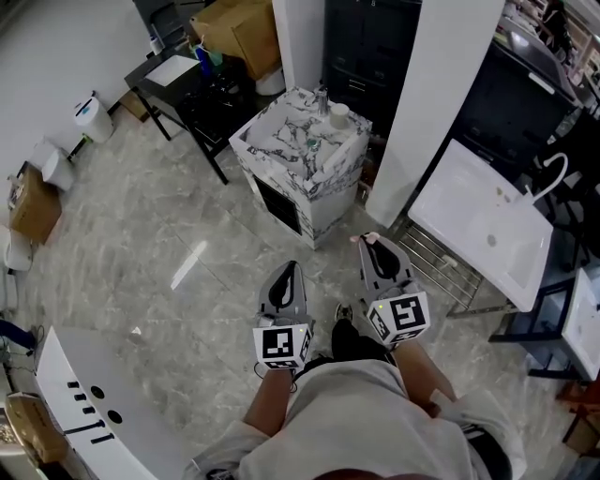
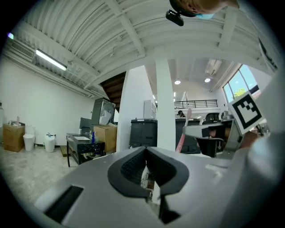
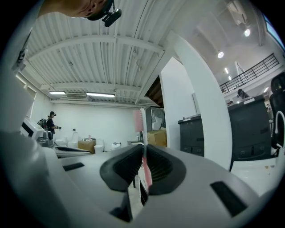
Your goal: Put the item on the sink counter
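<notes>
My right gripper [image 1: 371, 244] [image 3: 143, 156] is shut on a pink toothbrush [image 3: 140, 121], which stands upright with its bristled head above the jaws. In the head view only its pink tip [image 1: 372, 238] shows at the jaw ends. My left gripper [image 1: 287, 270] [image 2: 147, 176] is shut with nothing in it; its view shows the toothbrush [image 2: 182, 135] off to the right. The marble sink counter [image 1: 281, 150] stands ahead of both grippers, across a stretch of floor, with a faucet [image 1: 322, 98] and a white cup [image 1: 338, 114] at its back.
A white pillar [image 1: 427, 103] rises right of the counter. A white basin on a metal rack [image 1: 487, 225] is at the right. A black table [image 1: 192, 89], cardboard boxes [image 1: 239, 28] and a white curved unit [image 1: 84, 403] lie left. The marble floor [image 1: 159, 262] is between.
</notes>
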The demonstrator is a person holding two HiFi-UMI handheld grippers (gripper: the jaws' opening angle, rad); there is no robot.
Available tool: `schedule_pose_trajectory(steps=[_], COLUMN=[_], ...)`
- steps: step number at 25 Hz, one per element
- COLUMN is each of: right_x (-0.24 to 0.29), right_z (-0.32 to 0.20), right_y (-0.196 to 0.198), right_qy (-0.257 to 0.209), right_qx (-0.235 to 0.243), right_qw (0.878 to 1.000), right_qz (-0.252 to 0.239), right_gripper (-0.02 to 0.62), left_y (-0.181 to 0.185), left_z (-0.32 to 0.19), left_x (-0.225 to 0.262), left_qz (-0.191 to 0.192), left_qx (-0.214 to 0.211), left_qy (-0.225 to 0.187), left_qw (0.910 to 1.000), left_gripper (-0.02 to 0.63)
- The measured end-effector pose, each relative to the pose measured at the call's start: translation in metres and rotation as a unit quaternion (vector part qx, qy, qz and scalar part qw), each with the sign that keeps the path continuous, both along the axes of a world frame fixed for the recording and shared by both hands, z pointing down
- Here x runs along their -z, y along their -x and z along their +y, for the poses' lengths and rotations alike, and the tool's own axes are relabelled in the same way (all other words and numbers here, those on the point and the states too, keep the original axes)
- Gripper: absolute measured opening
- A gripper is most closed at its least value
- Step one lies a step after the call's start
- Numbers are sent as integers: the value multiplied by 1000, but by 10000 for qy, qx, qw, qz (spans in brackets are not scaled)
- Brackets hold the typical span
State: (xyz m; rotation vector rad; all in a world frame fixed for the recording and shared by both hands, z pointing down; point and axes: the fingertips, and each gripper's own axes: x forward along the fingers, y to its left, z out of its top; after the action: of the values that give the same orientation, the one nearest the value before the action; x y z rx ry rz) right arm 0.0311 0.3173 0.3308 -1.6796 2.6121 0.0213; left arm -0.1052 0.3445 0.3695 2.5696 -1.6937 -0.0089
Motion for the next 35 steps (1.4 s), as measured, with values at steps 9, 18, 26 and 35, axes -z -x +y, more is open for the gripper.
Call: schedule_pose_trajectory(steps=[9, 18, 26, 35], right_x=[-14, -32, -42, -56], right_z=[-96, -167, -200, -248], right_y=[-32, -61, -80, -77], right_qy=[242, 497, 611, 734], right_qx=[81, 314, 151, -139], right_qw=[9995, 9973, 9965, 9963], right_qz=[-170, -443, -555, -425], right_gripper=[29, 29, 29, 29], left_y=[-34, -66, -81, -74], left_z=[-99, -159, -190, -251], left_x=[-2, -16, -25, -44], left_qz=[-234, -484, -661, -425], left_qx=[-13, 93, -50, -329], left_qy=[98, 333, 431, 581], left_qw=[9997, 9982, 9969, 9969], left_gripper=[9, 9, 9, 9])
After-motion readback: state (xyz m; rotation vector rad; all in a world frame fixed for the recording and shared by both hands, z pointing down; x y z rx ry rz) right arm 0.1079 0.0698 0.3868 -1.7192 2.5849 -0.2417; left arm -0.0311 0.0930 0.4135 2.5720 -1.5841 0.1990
